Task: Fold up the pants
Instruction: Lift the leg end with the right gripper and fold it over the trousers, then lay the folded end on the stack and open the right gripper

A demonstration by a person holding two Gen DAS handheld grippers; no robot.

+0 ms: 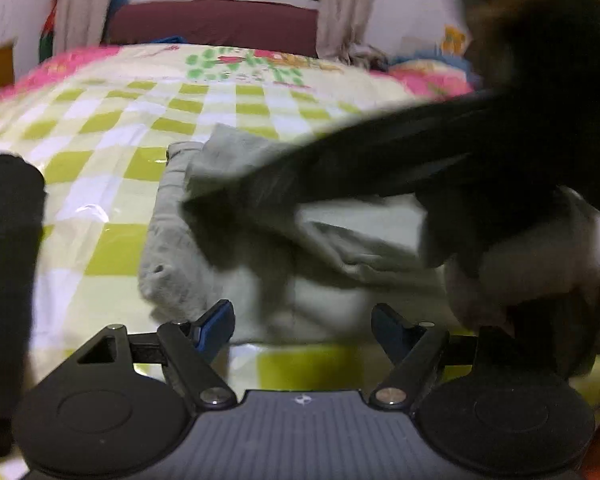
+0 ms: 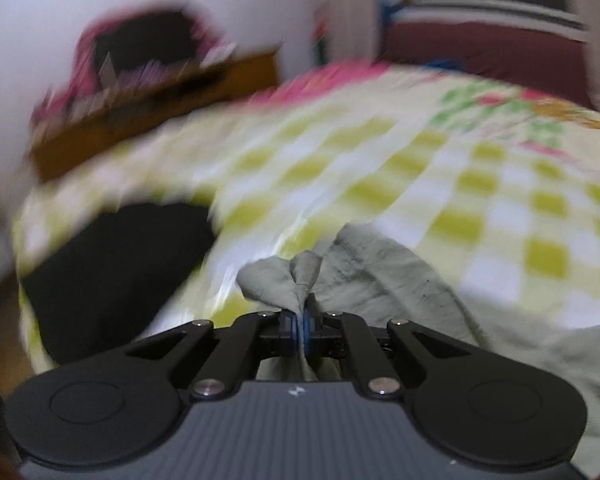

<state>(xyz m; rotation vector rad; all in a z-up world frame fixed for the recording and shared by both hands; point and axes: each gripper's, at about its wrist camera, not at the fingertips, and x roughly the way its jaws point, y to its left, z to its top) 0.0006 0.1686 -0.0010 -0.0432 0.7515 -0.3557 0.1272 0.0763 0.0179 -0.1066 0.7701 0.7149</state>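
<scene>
Grey-green cotton pants [image 1: 172, 240] lie crumpled on a bed covered by a yellow-green and white checked plastic sheet [image 1: 112, 128]; the left gripper [image 1: 302, 326] hovers just above them, blue pads spread wide, holding nothing; the right gripper [image 2: 300, 330] has its pads pinched tight on a bunched fold of the pants [image 2: 296, 276].
</scene>
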